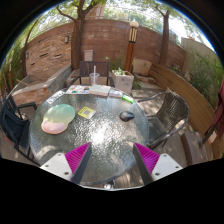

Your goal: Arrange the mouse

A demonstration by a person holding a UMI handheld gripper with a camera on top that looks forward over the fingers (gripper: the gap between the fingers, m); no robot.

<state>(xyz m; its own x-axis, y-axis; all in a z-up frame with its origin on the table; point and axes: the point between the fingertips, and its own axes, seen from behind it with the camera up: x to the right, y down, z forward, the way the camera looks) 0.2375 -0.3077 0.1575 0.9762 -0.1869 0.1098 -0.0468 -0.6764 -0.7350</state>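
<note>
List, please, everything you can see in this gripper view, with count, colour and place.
glass table: one, round, clear, ahead of the fingers
mouse: one, dark, on the table's far right part
plate: one, pale green, on the table's left part
cup: one, clear, at the table's far edge
chairs: several, dark metal, around the table
brick wall: one, reddish, beyond the table
gripper: one, magenta pads, open, empty

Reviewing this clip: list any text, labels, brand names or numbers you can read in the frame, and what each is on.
No text can be read.
The mouse on the glass table shows no legible brand.
The papers and the plate are too small to tell any print.
The gripper is open, above the table's near edge.
</note>
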